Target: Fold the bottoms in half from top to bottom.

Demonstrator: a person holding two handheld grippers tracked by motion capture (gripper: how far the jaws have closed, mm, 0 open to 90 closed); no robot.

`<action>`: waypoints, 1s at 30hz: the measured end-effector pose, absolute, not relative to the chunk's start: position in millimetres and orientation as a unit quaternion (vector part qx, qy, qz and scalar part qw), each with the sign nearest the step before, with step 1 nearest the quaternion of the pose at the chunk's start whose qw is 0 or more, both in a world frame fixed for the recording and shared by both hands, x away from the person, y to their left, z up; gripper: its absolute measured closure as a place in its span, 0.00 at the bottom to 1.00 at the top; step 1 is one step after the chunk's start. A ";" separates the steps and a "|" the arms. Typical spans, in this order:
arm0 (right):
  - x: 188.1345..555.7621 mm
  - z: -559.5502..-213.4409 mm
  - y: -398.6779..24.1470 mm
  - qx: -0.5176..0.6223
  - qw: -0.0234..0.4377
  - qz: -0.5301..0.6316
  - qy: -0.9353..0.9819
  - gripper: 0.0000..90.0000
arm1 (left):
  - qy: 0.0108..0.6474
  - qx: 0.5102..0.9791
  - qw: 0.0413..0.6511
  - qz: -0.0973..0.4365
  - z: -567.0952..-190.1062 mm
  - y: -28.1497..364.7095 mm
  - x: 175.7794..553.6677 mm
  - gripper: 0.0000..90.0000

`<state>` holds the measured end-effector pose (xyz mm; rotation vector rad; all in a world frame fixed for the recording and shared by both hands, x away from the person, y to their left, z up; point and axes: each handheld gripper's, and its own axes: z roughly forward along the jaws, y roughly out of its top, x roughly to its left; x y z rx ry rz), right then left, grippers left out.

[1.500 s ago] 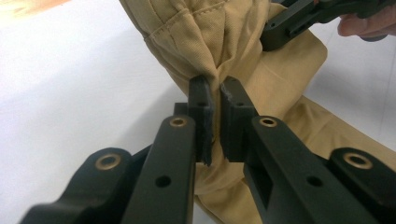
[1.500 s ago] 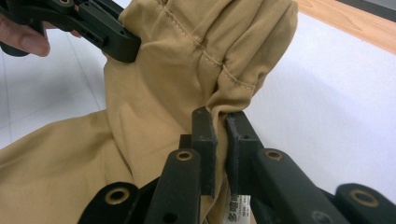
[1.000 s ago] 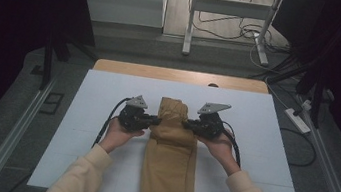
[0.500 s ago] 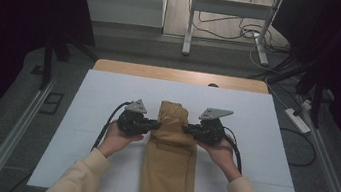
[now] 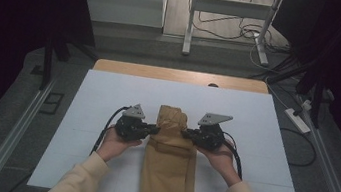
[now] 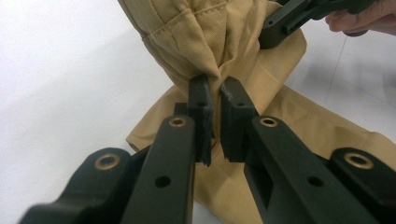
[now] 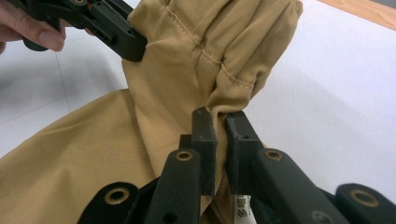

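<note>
At the frame's centre, the left gripper (image 5: 153,130) pinches the tan trousers (image 5: 167,176). The right gripper (image 5: 185,134) pinches the opposite edge.

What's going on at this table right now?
A person holds a gripper in each hand and works a tan garment lying on the white table. The left gripper pinches the folded far end from one side, the right gripper from the other, jaws shut on bunched fabric. The rest of the garment trails toward the person.
</note>
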<state>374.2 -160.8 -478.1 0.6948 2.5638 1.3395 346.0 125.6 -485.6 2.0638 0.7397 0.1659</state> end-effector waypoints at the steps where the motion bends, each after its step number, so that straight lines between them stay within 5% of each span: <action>1: 373.4 -477.8 -161.1 0.232 0.083 0.450 0.858 0.92 | 0.300 0.836 0.456 0.067 -485.3 125.7 344.9 0.93; 30: 343.7 -478.5 -164.5 0.214 0.072 0.447 0.866 0.92 | 0.285 0.844 0.451 0.059 -493.0 126.1 316.6 0.92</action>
